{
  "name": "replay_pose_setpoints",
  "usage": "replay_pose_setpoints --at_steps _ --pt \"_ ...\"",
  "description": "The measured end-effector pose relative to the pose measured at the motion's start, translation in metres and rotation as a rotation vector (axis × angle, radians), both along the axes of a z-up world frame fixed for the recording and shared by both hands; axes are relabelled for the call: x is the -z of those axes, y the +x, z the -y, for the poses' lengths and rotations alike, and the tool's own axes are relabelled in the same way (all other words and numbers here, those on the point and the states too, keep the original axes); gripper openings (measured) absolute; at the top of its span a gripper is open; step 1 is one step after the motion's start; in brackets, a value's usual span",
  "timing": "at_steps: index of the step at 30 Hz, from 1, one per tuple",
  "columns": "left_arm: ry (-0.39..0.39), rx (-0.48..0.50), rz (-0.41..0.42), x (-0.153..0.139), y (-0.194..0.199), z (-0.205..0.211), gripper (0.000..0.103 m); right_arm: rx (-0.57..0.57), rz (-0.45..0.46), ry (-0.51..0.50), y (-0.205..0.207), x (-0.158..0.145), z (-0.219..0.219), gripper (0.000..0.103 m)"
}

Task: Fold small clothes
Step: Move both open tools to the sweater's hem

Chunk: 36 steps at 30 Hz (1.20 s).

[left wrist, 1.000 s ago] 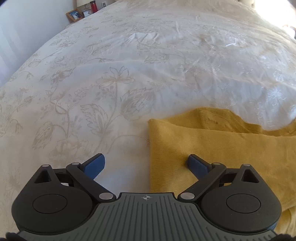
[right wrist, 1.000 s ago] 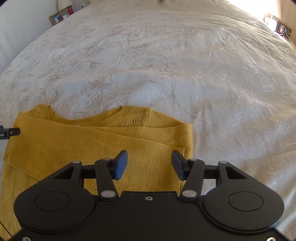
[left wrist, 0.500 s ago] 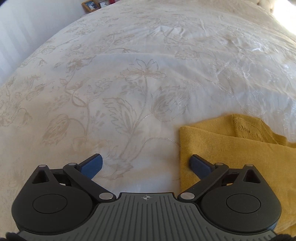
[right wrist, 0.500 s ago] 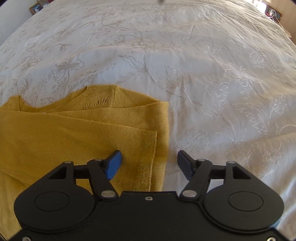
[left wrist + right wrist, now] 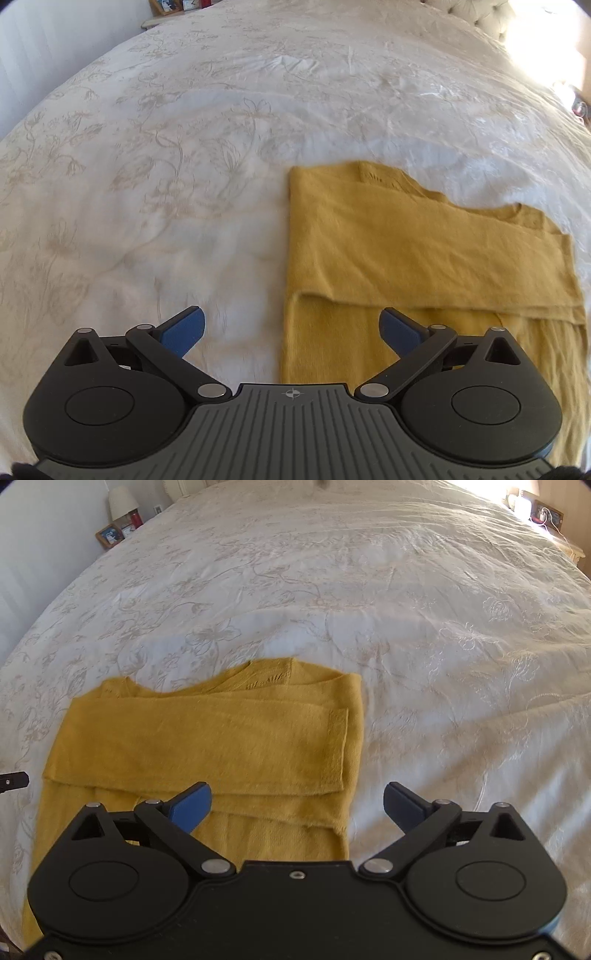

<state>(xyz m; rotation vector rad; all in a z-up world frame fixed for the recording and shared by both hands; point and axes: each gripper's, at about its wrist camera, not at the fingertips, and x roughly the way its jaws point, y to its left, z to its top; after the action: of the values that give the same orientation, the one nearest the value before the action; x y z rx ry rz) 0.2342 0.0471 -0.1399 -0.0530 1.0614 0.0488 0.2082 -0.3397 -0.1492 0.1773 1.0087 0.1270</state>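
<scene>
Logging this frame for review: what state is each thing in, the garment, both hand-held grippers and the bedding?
mustard knit top: lying flat on the bed, sleeves folded across the body, not held.
left hand-held gripper: open, empty, straddling the top's left edge.
right hand-held gripper: open, empty, straddling the top's right edge.
floral bedspread: spread out, lightly wrinkled.

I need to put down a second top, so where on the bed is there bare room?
Bare floral bedspread lies left of the mustard sweater, right of it, and beyond its neckline toward the headboard. The nightstand with the photo frame is crowded.
</scene>
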Motion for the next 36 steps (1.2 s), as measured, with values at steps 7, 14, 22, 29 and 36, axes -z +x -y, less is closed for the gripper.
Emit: replay_pose_setpoints --at_steps 7,14,22,29,36 --pt "-0.01 0.004 -0.057 0.001 -0.071 0.017 0.103 -0.072 -0.04 0.035 -0.064 0.008 -0.006 0.102" --pt "-0.021 -0.019 -0.094 0.007 -0.124 0.021 0.103 -0.103 -0.083 0.051 -0.113 0.019 -0.002 0.102" --pt "-0.027 0.044 -0.108 0.016 -0.165 0.02 0.103 -0.084 -0.106 0.06 -0.166 0.023 -0.003 0.102" --pt "-0.054 0.099 -0.089 0.022 -0.203 0.013 0.103 -0.029 -0.142 0.102 -0.205 0.025 -0.016 0.102" --pt "-0.075 0.125 -0.059 0.03 -0.236 -0.003 0.103 -0.018 -0.116 0.076 -0.239 0.022 -0.029 0.102"
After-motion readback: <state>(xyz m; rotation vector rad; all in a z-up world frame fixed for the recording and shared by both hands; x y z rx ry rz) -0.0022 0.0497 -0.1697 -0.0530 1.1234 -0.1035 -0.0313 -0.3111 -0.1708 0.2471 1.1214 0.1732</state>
